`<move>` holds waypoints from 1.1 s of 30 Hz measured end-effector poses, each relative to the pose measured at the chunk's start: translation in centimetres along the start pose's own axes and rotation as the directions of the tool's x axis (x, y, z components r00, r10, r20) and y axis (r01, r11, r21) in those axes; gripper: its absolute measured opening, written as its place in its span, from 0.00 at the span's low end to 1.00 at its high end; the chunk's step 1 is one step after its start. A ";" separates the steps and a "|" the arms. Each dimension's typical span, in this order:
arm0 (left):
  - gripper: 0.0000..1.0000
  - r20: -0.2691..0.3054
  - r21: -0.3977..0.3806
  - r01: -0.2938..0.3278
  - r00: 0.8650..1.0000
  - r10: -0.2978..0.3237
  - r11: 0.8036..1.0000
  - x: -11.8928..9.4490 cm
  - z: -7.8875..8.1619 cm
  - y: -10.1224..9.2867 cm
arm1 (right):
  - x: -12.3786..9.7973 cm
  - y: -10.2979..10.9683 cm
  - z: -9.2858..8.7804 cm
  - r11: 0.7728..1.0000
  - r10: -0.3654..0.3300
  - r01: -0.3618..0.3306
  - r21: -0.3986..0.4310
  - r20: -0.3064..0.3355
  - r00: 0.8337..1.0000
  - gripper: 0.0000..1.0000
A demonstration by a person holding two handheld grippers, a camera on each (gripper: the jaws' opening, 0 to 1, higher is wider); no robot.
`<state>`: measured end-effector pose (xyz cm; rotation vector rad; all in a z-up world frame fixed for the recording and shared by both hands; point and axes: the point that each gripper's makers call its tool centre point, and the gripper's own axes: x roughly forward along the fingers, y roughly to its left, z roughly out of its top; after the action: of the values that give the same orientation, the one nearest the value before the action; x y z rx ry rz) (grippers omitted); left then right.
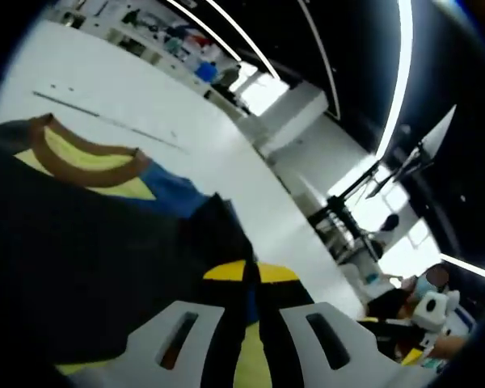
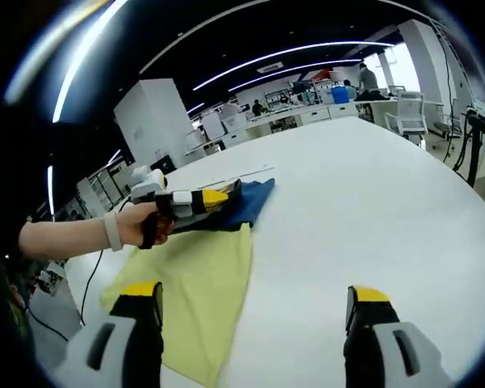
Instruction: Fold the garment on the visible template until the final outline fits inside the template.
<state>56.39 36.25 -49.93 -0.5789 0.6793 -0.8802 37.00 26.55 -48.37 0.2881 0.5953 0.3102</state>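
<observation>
Fingertips (image 1: 250, 279) of the left gripper (image 1: 250, 323) are clamping the yellow-and-navy fabric garment (image 2: 202, 275) mid-fold at frame centre; right gripper (image 2: 255, 311) is hovering spread, needing a corner grasp next.

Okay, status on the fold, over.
Left tongs shut on the garment, holding a fold up off the white table. Right tongs open, holding nothing, above the table. Garment's yellow part lies flat; nothing in the way.

Your left gripper view sits low, rolled, right against the garment (image 1: 105, 242). Your right gripper view looks from farther back across the table (image 2: 372, 210). Both share garment and table.
</observation>
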 end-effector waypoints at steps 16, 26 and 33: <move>0.06 -0.005 0.065 0.050 0.999 -0.050 0.997 0.5 -0.5 -1.0 | 0.0 0.1 -0.1 1.000 0.006 -0.006 -0.007 -0.009 1.000 0.95; 0.48 0.001 0.209 0.068 0.998 -0.069 0.975 0.3 -0.1 -2.7 | 0.3 0.9 0.6 0.999 0.023 -0.023 -0.023 -0.006 1.000 0.95; 0.63 -0.007 0.305 0.040 0.999 -0.039 0.952 -0.5 0.4 -2.5 | 0.7 1.6 1.0 0.999 0.038 -0.038 -0.033 -0.005 0.999 0.95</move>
<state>55.25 35.44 -47.75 -0.3156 0.5198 -1.0004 37.85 28.07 -47.41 0.2668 0.5884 0.3572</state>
